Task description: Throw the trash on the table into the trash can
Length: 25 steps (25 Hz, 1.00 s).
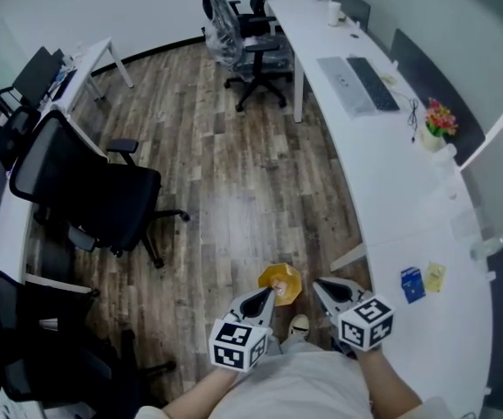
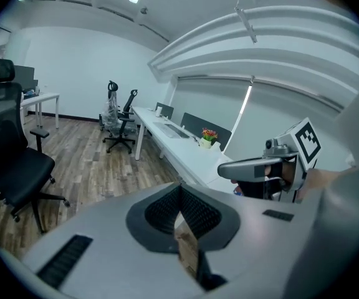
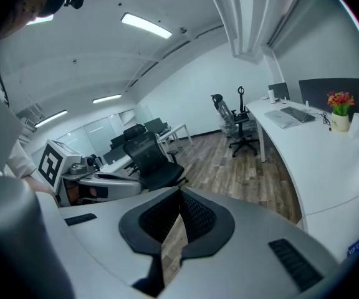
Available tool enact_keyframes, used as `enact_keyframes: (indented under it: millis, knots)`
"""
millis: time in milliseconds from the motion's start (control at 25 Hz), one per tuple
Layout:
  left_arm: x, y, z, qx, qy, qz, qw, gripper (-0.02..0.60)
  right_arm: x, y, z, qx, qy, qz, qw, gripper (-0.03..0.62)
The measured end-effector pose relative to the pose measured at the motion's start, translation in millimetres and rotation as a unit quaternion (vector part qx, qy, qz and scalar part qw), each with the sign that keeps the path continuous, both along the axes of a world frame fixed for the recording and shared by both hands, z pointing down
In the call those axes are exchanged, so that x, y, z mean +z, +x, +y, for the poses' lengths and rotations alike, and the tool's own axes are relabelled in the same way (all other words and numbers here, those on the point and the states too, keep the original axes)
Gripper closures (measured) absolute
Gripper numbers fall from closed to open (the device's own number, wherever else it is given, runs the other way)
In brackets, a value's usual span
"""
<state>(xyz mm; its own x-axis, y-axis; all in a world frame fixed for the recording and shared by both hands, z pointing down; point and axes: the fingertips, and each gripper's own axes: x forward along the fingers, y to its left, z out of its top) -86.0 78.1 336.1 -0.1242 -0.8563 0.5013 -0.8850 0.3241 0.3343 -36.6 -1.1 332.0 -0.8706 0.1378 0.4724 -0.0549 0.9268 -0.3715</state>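
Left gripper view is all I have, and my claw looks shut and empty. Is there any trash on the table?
Observer: Yes. The head view shows a small blue packet and a yellow scrap lying on the white table, just right of the right gripper.
Operator: Is that right claw carrying anything?
Observer: No. The right gripper view shows its jaws shut together with nothing between them.
Operator: Any sign of the trash can?
Observer: Possibly. An orange-yellow container stands on the floor between the left gripper and the right one. I can't confirm it is the can.
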Motion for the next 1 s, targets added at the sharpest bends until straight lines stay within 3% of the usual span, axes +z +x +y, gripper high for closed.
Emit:
enact_keyframes:
  millis: [160, 360, 640, 1000]
  knots:
    - [-2, 1, 4, 0.003, -0.002, 0.014, 0.9999, 0.581, -3, -4, 3, -0.003, -0.003, -0.007, 1.000, 0.562]
    - [-13, -5, 3, 0.004, 0.008, -0.015, 0.9999, 0.581, -8, -9, 2, -0.004, -0.001, -0.016, 1.000, 0.562]
    - [-12, -6, -4, 0.008, 0.007, -0.009, 0.9999, 0.581, -8, -1, -14, 0.019, 0.012, -0.013, 1.000, 0.563]
    - [-14, 21, -36, 0.076, 0.021, -0.007, 0.9968, 0.581, 3, 44, -62, 0.099, 0.023, -0.004, 0.995, 0.562]
